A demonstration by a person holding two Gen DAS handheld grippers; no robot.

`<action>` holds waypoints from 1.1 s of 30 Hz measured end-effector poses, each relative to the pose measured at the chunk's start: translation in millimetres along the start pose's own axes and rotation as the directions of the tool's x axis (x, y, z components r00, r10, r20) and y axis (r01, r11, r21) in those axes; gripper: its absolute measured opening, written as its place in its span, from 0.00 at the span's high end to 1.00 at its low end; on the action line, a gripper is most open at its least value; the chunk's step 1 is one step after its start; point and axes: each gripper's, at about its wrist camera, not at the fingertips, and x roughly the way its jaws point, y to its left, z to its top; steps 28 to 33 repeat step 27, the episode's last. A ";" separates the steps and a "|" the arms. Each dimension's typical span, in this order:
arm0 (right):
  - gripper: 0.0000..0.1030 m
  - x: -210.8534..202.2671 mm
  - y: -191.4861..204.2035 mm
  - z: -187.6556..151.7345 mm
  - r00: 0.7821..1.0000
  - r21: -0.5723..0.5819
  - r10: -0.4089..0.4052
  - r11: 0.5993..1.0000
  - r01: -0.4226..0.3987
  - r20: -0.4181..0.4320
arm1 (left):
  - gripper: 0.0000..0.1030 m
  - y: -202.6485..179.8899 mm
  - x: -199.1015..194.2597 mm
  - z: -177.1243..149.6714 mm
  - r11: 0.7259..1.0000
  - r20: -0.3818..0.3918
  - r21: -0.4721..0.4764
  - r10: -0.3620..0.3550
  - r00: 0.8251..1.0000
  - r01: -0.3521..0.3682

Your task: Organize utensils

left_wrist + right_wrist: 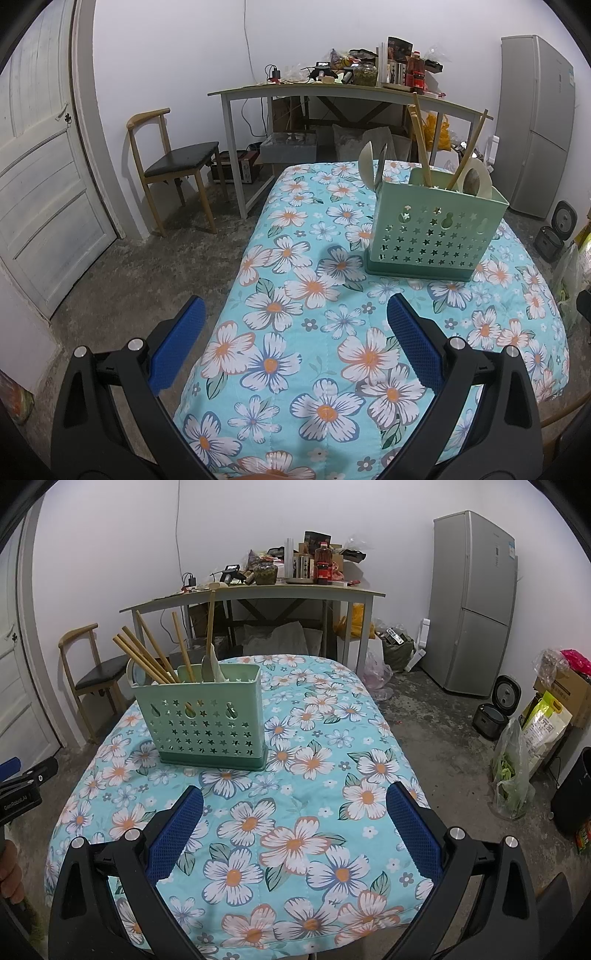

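Observation:
A mint green utensil holder (436,229) (207,723) with star cutouts stands upright on the floral tablecloth (314,332) (314,812). Wooden chopsticks (147,653) (421,144), pale spoons (365,162) and other utensils stick up out of it. My left gripper (295,314) is open over the near left part of the table, well short of the holder, with nothing between its blue pads (413,339). My right gripper (293,805) is open too, low over the cloth in front of the holder and empty. The left gripper's body (22,786) shows at the right wrist view's left edge.
A wooden chair (173,166) stands left of the table beside a white door (40,177). A cluttered desk (258,590) lines the back wall. A grey fridge (472,602), a rice cooker (491,716) and bags (517,771) sit on the floor at right.

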 end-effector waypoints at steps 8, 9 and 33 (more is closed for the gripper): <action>0.06 0.0 0.1 0.0 1.000 0.001 0.000 1.000 0.000 0.001 | 0.08 0.0 -0.1 0.1 1.000 0.000 0.000 0.000 1.000 0.000; 0.06 0.3 0.3 0.0 1.000 0.000 0.001 1.000 -0.001 0.001 | 0.08 -0.2 -0.6 -0.5 1.000 -0.001 0.000 0.000 1.000 0.000; 0.06 1.0 1.0 -0.6 1.000 -0.001 0.001 1.000 -0.001 -0.001 | 0.08 0.3 2.5 -2.6 1.000 -0.007 -0.002 -0.005 1.000 0.005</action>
